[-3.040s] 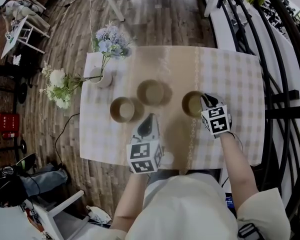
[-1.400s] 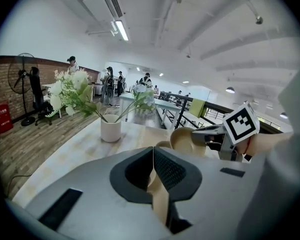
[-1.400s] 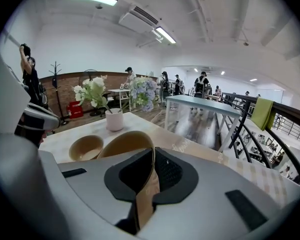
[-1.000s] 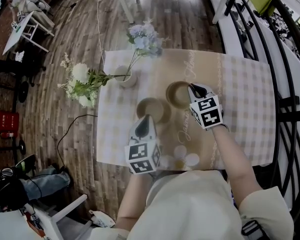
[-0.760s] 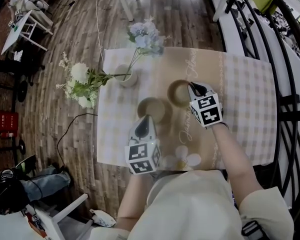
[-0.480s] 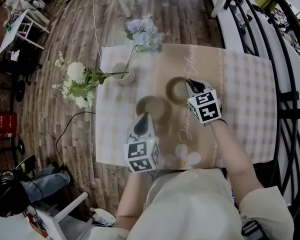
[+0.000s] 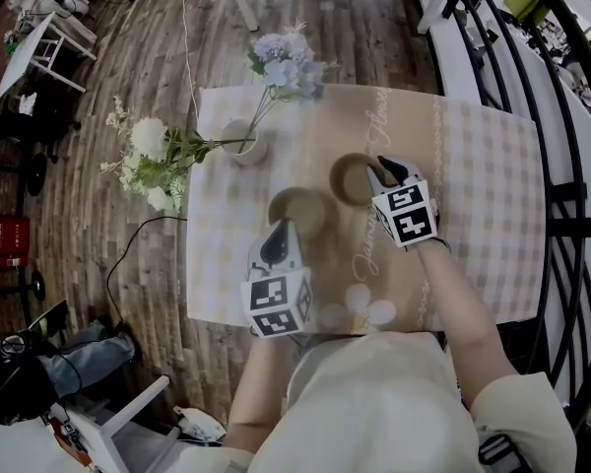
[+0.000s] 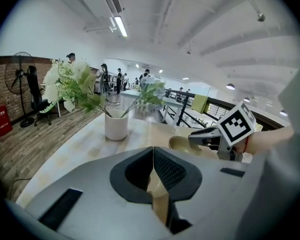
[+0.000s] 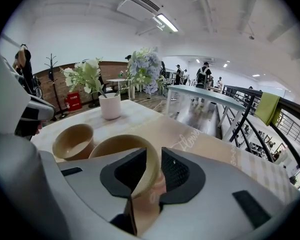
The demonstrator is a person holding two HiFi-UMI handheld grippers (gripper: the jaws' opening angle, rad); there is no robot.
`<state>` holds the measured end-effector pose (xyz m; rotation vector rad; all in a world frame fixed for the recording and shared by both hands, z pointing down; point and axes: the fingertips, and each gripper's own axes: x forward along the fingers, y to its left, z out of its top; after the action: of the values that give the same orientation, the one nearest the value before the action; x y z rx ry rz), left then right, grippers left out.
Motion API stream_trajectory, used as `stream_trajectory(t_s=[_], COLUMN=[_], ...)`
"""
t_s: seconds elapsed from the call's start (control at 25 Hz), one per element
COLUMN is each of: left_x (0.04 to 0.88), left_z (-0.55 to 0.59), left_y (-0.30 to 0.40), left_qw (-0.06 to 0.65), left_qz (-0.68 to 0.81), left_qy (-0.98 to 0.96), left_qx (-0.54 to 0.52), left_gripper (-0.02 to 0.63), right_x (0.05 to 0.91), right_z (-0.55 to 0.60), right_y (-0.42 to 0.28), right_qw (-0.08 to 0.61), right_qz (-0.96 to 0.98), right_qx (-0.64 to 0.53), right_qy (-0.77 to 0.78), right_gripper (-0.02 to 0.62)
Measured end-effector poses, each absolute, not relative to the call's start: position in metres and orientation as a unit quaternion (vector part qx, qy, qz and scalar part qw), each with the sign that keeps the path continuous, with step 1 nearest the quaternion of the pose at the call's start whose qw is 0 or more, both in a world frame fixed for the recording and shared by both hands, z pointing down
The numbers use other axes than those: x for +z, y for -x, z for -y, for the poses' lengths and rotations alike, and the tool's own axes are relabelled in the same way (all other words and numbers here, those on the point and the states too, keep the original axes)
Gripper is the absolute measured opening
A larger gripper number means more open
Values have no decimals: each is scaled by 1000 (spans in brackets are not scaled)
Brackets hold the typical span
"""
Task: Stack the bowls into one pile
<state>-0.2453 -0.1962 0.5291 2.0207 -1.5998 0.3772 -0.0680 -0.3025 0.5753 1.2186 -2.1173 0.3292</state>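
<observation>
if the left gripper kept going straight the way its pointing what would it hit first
Probably the nearer bowl, just ahead of the left gripper in the head view. Its height is unclear, so it might pass over the rim.

A white vase (image 7: pixel 244 146) of flowers (image 7: pixel 281 62) stands upright near the far left corner of the tabletop (image 7: pixel 483 166). Wooden floor (image 7: pixel 148 37) surrounds it.

The left bowl (image 7: pixel 297 208) and right bowl (image 7: pixel 351 177), both tan, stand upright, adjacent.
</observation>
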Motion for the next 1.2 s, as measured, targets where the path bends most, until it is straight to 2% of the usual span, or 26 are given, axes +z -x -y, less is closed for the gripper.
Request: stream_trajectory(t_s=[0.68,0.96,1.08,1.2], left_x=[550,572,579,586], left_z=[203,203,204,204], left_y=[269,282,285,285], left_qw=[261,287,292,298], left_qz=[618,629,629,628], left_qy=[-728,-706,-704,-701], left_qx=[139,150,153,157], left_gripper=[5,5,37,41], right_x=[549,544,546,549], right_z=[267,254,247,242], right_y=[82,94,101,106], right_qw=[295,281,280,284], right_qz=[828,836,839,842], right_qx=[125,134,139,140], right_qy=[-460,-452,-445,-437], right_gripper=[84,84,84,84])
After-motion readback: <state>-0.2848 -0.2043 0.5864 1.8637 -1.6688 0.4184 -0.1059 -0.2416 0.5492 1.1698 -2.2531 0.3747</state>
